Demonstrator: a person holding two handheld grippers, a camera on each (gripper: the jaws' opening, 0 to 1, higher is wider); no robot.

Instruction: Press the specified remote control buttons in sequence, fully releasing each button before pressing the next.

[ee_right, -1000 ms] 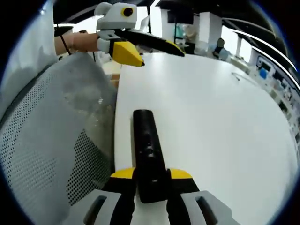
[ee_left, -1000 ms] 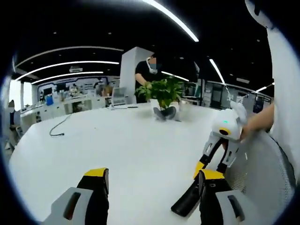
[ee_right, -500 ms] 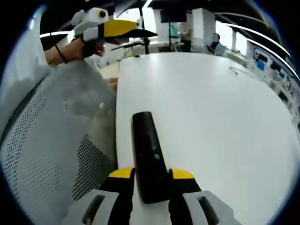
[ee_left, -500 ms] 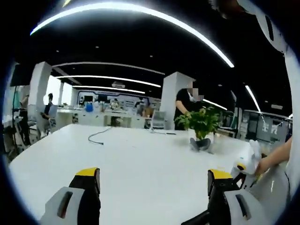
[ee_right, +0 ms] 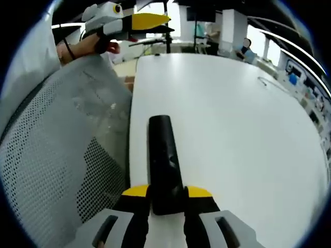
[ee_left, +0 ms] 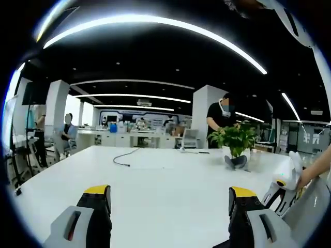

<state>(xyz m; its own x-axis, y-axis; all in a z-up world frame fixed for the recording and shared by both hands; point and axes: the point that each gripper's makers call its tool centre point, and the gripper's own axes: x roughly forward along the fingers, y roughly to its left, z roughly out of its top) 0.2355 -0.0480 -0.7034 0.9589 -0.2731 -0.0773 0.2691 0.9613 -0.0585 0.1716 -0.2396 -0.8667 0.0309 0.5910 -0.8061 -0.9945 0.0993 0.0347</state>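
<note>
right claw (ee_right: 166, 199) is clamped on the black remote control (ee_right: 164, 164) near the white table's (ee_right: 232, 129) edge. left claw (ee_left: 168, 204), jaws apart, hangs raised. best bring one left fingertip squarely onto the target button, then lift fully.

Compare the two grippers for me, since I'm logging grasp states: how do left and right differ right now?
The right gripper is shut on the black remote control, which lies along the white table near its edge. The left gripper is open and holds nothing. The right sits low at the table; the left is raised above it, beside the mesh chair back. Both have yellow-tipped black jaws.
</note>
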